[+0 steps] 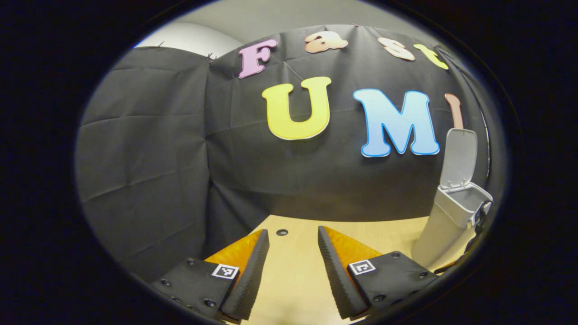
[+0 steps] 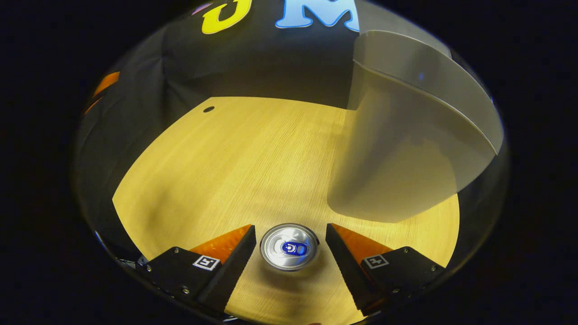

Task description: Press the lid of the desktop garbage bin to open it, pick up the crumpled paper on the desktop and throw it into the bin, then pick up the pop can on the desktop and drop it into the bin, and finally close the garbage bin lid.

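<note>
- Nearest to me is the pop can (image 2: 289, 247), upright on the table (image 2: 235, 158), its top seen from above between the two fingers of my right claw (image 2: 290, 247).
- My right claw is spread wide: each finger stands off the can with a gap on both sides, so it touches nothing and holds nothing.
- The garbage bin (image 2: 406, 149) stands just ahead and to the right of this claw, close to the can.
- From my left claw (image 1: 292, 259) the same bin sits far off to the right, its lid (image 1: 459, 157) tipped up and the mouth open.
- My left claw is also spread, with bare table between its fingers, gripping nothing.
- I see no crumpled paper on the table, so I judge that step done and the can to be the work in hand.
- Risk: if I close off-centre, one finger will meet the can first and shove or tip it, since it looks light and smooth.
- Risk: gripping too near the rim may let the can slip out on the lift.
- Risk: the bin is so near that a careless swing could knock its wall and shift it.
- Risk: squeezing too hard may dent the thin can.
</note>
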`<action>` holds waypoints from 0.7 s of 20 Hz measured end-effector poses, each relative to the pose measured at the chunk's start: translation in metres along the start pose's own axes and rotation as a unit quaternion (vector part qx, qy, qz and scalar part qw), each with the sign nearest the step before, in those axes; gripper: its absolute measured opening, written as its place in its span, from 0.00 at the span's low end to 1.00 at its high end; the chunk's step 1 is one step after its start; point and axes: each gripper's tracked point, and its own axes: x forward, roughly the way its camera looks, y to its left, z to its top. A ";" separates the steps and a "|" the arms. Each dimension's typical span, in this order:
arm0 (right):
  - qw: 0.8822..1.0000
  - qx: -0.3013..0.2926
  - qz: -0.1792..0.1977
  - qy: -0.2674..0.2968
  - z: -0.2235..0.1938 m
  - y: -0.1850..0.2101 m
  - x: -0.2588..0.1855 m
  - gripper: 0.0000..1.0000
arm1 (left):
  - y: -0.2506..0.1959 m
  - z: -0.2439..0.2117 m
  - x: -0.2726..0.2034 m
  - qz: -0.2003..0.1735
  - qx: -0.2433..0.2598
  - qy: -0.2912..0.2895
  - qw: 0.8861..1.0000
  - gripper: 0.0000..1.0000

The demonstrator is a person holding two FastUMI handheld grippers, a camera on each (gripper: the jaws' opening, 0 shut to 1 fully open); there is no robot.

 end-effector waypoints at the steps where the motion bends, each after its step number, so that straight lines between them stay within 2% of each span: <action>1: 1.000 -0.004 -0.002 0.005 -0.002 0.000 0.002 1.00 | 0.001 0.000 0.000 0.002 -0.001 0.001 1.000 0.74; 3: 1.000 -0.007 -0.001 0.016 -0.010 0.001 0.009 0.98 | 0.002 -0.002 0.000 0.002 -0.002 0.003 1.000 0.74; 4: 1.000 -0.008 0.000 0.012 -0.007 0.002 0.009 0.89 | 0.002 -0.002 0.001 0.002 -0.003 0.004 1.000 0.66; 5: 1.000 -0.011 0.001 0.016 -0.009 0.003 0.010 0.85 | 0.001 -0.003 0.001 0.001 -0.004 0.005 1.000 0.74; 8: 1.000 -0.013 -0.001 0.008 -0.005 0.001 0.008 0.84 | -0.006 -0.004 0.002 -0.006 -0.008 0.007 1.000 0.74; 9: 1.000 -0.012 0.000 0.004 -0.002 0.001 0.006 0.84 | -0.008 -0.005 0.003 -0.008 -0.007 0.007 1.000 0.66; 10: 1.000 -0.009 0.002 -0.003 0.001 0.002 0.003 0.84 | -0.009 -0.004 0.004 -0.009 -0.006 0.006 1.000 0.74; 12: 1.000 -0.005 0.007 -0.023 0.013 0.004 -0.008 0.81 | -0.012 -0.001 0.003 -0.013 -0.004 0.004 1.000 0.74; 14: 0.999 -0.005 0.008 -0.051 0.031 0.002 -0.024 0.84 | -0.015 0.001 0.002 -0.018 -0.004 0.003 1.000 0.74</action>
